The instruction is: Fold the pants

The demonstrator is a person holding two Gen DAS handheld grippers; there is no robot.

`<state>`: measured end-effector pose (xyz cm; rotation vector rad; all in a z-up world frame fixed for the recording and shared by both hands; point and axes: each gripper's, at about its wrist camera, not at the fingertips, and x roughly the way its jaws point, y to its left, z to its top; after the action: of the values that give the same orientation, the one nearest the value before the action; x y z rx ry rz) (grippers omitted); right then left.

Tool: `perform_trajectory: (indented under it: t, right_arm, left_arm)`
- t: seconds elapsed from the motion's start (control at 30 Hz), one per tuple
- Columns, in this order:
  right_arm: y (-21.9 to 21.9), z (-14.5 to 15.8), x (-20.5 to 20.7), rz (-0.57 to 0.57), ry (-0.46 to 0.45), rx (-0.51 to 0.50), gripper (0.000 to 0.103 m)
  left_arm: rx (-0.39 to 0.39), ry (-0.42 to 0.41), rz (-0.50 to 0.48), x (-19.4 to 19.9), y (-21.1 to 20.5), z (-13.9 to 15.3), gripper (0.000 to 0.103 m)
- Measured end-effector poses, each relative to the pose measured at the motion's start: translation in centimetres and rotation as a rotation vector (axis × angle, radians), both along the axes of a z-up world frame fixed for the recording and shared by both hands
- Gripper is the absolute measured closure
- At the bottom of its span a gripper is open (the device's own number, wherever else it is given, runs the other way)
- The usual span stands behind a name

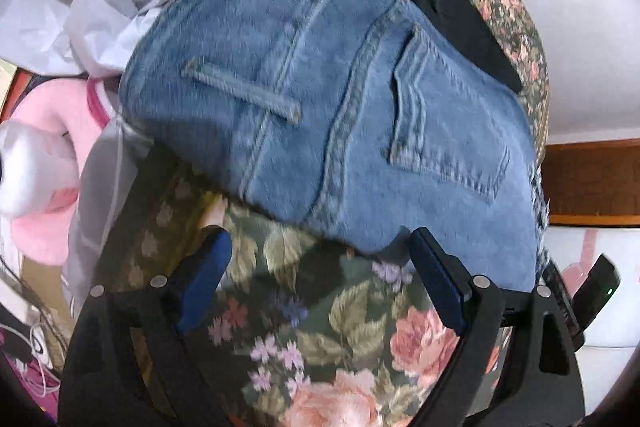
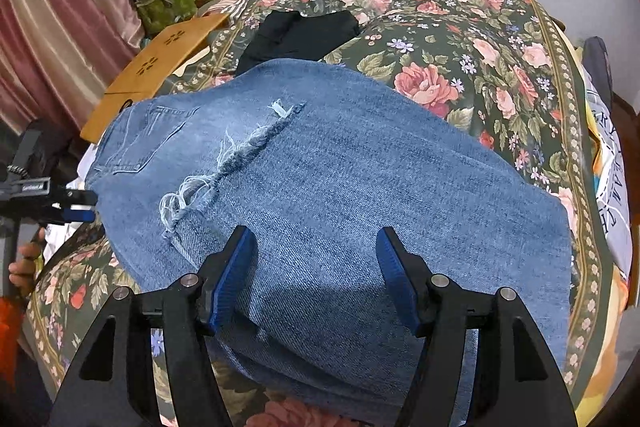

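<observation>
Blue denim pants (image 2: 340, 187), already folded into a compact stack, lying on a floral bedspread (image 2: 460, 39).

Thick, soft but fairly heavy cloth, judged unlikely to slip; doubled layers and stitched seams likely firm enough to pinch. Frayed hem (image 2: 224, 163) crossing the top of the pants, fragile threads best avoided. Best hold judged at the near folded edge or the waistband corner by the back pocket (image 1: 448, 139). Left gripper (image 1: 320, 279) spread wide, empty, poised just off the pants' near edge over bare bedspread. Right gripper (image 2: 316, 275) about half open above the pants, pads clear of the denim, gripping nothing. Black garment (image 2: 304, 35) just beyond the pants. No legible brand on the pants; printed lettering on cloth (image 2: 612, 195) well to their right, too distorted to read.
</observation>
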<state>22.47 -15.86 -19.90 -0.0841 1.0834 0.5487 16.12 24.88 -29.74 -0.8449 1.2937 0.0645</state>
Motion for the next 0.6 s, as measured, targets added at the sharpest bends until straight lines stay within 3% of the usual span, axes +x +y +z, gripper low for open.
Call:
perform_trajectory:
  t: [0.2, 0.4, 0.53, 0.6]
  right_arm:
    - [0.0, -0.1, 0.2, -0.003, 0.009, 0.015, 0.042]
    - [-0.1, -0.1, 0.2, -0.005, 0.011, 0.021, 0.042]
    - [-0.1, -0.1, 0.1, -0.006, 0.009, 0.024, 0.042]
    - [-0.1, -0.1, 0.1, -0.008, 0.007, 0.025, 0.042]
  left_arm:
    - [-0.047, 0.022, 0.066, 2.0, 2.6, -3.1, 0.01]
    - [-0.134, -0.01, 0.124, 3.6, 4.7, -5.1, 0.011]
    - [-0.086, -0.026, 0.152, 4.0, 4.7, -4.3, 0.028]
    - [-0.001, -0.038, 0.169, 3.6, 4.2, -3.0, 0.043]
